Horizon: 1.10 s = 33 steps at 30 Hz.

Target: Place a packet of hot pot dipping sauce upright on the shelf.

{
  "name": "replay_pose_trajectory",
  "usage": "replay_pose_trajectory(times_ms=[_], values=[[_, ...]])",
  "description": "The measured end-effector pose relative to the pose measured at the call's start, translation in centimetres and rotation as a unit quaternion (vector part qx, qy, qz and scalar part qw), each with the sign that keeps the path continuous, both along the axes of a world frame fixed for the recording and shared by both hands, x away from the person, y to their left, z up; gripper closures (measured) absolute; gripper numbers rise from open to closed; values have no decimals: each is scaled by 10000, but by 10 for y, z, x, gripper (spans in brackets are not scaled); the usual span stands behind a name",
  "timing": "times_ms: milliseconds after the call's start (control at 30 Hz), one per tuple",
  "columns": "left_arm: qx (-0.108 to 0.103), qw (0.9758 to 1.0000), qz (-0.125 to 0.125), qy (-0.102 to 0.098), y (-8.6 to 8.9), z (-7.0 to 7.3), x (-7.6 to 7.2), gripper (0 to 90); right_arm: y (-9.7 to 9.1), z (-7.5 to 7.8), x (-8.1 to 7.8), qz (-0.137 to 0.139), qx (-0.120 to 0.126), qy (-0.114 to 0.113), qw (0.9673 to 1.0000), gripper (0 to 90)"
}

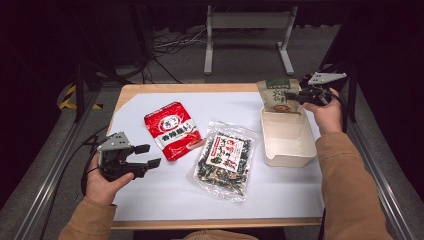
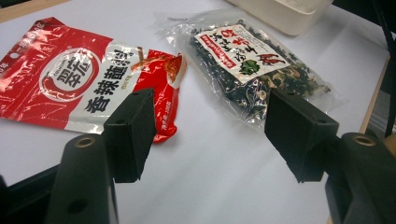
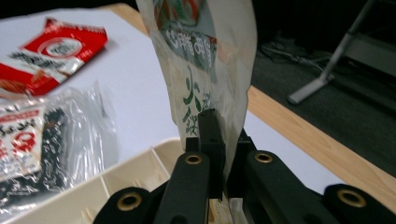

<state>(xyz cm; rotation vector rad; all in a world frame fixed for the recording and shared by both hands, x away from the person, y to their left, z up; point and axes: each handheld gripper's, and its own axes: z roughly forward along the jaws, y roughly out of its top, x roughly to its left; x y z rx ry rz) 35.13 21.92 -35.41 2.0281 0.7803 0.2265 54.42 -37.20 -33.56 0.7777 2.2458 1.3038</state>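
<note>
The right tongs (image 1: 303, 96) pinch the green packet (image 1: 276, 95) upright over the far end of the cream bin (image 1: 287, 150); the left tongs (image 1: 148, 155) hover wide. Pinched at one edge, the packet might swing and catch the rim

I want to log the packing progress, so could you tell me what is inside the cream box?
The cream box looks empty. The right gripper holds the green packet upright at its far end; the packet's bottom edge and the corner behind it are hidden.
</note>
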Motion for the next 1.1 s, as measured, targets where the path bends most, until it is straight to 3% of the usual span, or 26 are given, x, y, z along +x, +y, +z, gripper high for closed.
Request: replay_pose_trajectory(times_ms=[100, 167, 267, 467, 633, 867, 1000, 1033, 1100], values=[[11, 10000, -12, -12, -1, 0, 1, 345, -4, -4, 1, -24, 173, -15, 9998, 890], [12, 10000, -19, -27, 0, 0, 1, 345, -8, -10, 2, -113, 49, 67, 9999, 890], [-8, 10000, -4, 9, 0, 0, 1, 344, -11, -15, 1, -211, 31, 8, 9998, 888], [-5, 10000, -3, 7, 1, -1, 1, 344, -10, -7, -5, -437, -538, 34, 9976, 884], [11, 10000, -6, -11, 0, -1, 1, 344, -14, -8, -9, -632, -588, 118, 9962, 885], [25, 10000, -7, -1, 0, -1, 1, 344, -7, -5, -8, -673, -836, 185, 9941, 888], [1, 10000, -1, 23, -1, -2, 2, 344, 1, -3, -5, -435, -540, 223, 9973, 891], [-9, 10000, 6, 39, -1, -2, 2, 345, 2, -3, -4, -315, -291, 150, 9990, 891], [25, 10000, -11, 5, -1, -3, 3, 345, 2, -2, -4, -170, -23, 23, 9999, 891]])
